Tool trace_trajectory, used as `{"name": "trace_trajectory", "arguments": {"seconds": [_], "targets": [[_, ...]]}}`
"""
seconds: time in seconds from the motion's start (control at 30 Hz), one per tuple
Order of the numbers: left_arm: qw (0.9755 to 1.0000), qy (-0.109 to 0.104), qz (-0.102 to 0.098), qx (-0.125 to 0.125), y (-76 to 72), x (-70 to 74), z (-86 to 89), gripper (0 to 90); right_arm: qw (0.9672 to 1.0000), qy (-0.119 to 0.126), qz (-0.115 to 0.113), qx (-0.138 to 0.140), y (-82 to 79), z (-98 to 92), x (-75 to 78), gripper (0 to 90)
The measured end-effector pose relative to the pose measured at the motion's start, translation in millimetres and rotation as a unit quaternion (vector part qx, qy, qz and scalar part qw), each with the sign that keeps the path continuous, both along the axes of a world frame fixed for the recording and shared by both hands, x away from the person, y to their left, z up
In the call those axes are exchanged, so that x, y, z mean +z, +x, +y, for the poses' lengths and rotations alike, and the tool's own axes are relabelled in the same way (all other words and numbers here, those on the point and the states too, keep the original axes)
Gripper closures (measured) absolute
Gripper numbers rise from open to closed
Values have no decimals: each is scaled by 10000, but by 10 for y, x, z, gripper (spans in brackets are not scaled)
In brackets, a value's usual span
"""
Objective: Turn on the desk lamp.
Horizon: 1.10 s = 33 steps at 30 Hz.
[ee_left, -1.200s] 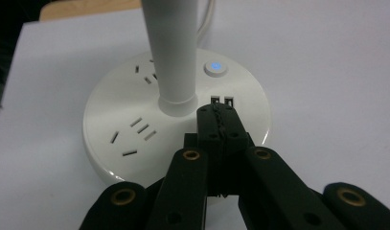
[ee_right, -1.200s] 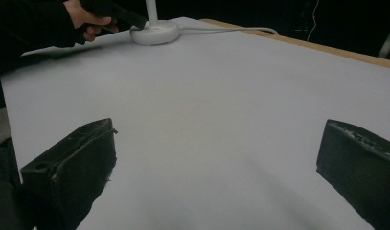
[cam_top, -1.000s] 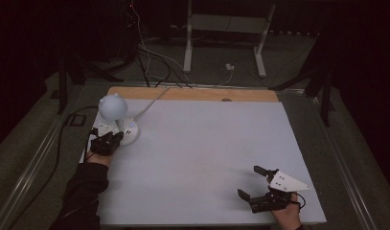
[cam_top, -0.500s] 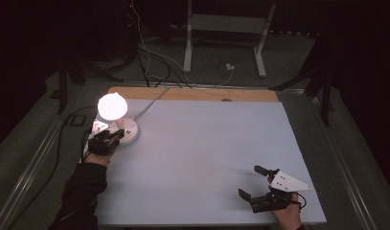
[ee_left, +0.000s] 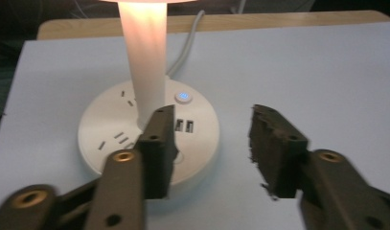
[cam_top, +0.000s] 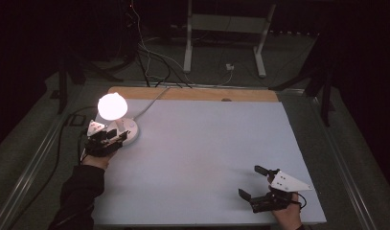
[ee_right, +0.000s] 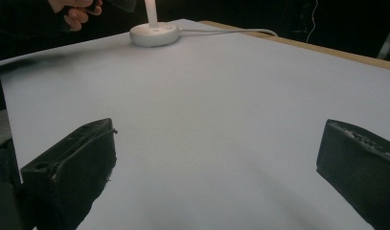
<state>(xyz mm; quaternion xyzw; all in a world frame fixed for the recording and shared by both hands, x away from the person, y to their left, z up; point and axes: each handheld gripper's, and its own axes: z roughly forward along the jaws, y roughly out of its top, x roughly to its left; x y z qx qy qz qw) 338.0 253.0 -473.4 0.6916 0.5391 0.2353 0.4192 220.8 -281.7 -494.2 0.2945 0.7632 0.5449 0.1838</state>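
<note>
Lamp (cam_top: 112,106) stands lit at the table's (cam_top: 207,143) far left corner, the left gripper (ee_left: 212,143) parted just over its base (ee_left: 149,132). Right gripper (cam_top: 259,184), parted, rests near right. Withdraw the left one level, avoiding button (ee_left: 183,97) and stem (ee_left: 143,52).

Black sleeve (cam_top: 80,191), black gripper jaws — brass-coloured screws (ee_left: 122,155), grey three-cornered plates (cam_top: 288,182)

A white desk lamp (cam_top: 117,117) with round socket base stands upright, lit, near the pale worktop's (cam_top: 207,158) far-left corner.
</note>
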Motion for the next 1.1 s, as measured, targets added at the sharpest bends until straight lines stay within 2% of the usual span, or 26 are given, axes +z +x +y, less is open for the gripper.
{"name": "trace_trajectory", "arguments": {"seconds": [0.1, 0.13, 0.17, 0.2, 0.3, 0.33, 0.4, 0.47, 0.5, 0.57, 0.67, 0.77, 1.1], "targets": [[10000, -22, 48, 42, -20, 19, -10, 367, 10000, 5, 0, 0, 2, -2, 0, 0], [10000, -23, 78, 42, -24, 21, -14, 285, 10000, 9, 0, 3, 3, 0, 1, 0], [9999, -33, 113, 59, -30, 22, -20, 247, 10000, 12, -2, 2, 3, 3, 2, 0], [9999, -28, 140, 56, -38, 23, -24, 247, 10000, 12, -2, 2, 3, 3, 2, 0], [9998, -29, 198, 94, -66, 33, -33, 158, 10000, 7, 4, 14, 9, 8, 0, 0], [9996, -16, 246, 107, -71, 37, -34, 89, 10000, 11, 1, 15, 8, 9, 0, 0], [9994, 31, 329, 132, -83, 44, -39, 73, 10000, 10, 1, 11, 7, 9, 2, 0], [9990, 48, 429, 93, -107, 38, -49, 11, 10000, 9, -1, 7, 8, 8, 2, 0], [9990, 48, 429, 93, -107, 38, -49, 5, 10000, 9, -1, 7, 8, 8, 2, 0], [9990, 179, 367, 163, -143, 41, -65, 3, 10000, 13, 3, 6, 8, 7, 2, 0], [9994, 80, 281, 192, -196, 61, -55, 3, 10000, 14, -2, 11, 7, 9, 3, 0], [9994, 88, 229, 229, -257, 66, -49, 3, 10000, 17, 1, 11, 7, 7, 4, 0], [9998, -31, 216, 0, -451, 4, -24, 3, 10000, 28, -8, 30, 6, 18, 8, 0]]}}
